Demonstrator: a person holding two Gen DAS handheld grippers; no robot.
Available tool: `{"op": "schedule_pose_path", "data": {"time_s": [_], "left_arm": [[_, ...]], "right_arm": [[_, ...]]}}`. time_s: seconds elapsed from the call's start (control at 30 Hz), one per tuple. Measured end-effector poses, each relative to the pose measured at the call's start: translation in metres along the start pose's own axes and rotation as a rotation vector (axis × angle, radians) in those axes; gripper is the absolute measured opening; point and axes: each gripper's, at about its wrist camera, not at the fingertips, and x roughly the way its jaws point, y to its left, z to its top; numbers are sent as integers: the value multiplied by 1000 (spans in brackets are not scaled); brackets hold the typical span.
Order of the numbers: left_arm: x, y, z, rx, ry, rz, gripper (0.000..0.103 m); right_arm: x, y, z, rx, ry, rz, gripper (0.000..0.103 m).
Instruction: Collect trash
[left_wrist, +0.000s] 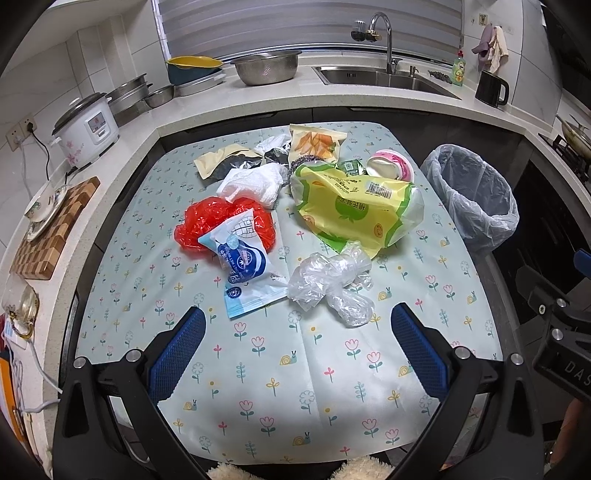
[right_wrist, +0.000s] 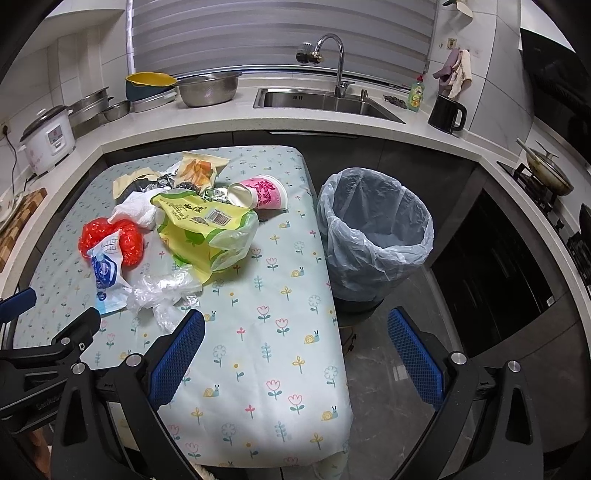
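Both claws hung wide open and empty over the near worktop (left_wrist: 258, 387): left claw (left_wrist: 297, 352), right claw (right_wrist: 295, 354). Trash lay heaped mid-worktop: clear plastic bag (left_wrist: 332, 284) nearest, red bag (left_wrist: 207, 221) left, yellow-green bag (left_wrist: 354, 206) beside it. The lined bin (right_wrist: 373, 236) stood right of the worktop.

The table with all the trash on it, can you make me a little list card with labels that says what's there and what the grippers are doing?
table: flowered cloth, trash piled toward the far end
nearest trash: crumpled clear plastic bag, blue and white wrapper
middle: red plastic bag, yellow-green bag, white tissue wad
far end: pink cup lying on its side, snack pouch
bin: lined with a bag, on the floor beside the table
left gripper: open, holding nothing
right gripper: open, holding nothing
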Motion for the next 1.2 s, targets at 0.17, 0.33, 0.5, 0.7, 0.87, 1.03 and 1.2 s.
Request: {"op": "schedule_pose_path", "data": {"time_s": [0.17, 0.33, 0.5, 0.7, 0.87, 1.03, 1.2], "left_arm": [[0, -1, 0, 2, -2, -1, 96], [-1, -1, 0, 3, 2, -4, 96], [-1, -2, 0, 3, 5, -9, 96], [-1, -4, 0, 6, 10, -14, 96], [-1, -3, 1, 5, 11, -14, 96], [-1, -3, 2, 5, 11, -14, 96], [0, -2, 2, 6, 12, -14, 96]], "right_arm": [[1, 0, 0, -1, -1, 0, 95], [3, -1, 0, 2, 0, -1, 95], [3, -2, 1, 5, 2, -4, 95], [3, -2, 1, 4, 3, -3, 95], [3, -1, 1, 4, 3, -3, 95], [3, 0, 2, 2, 4, -3, 95], [3, 0, 2, 1, 6, -1, 95]]}}
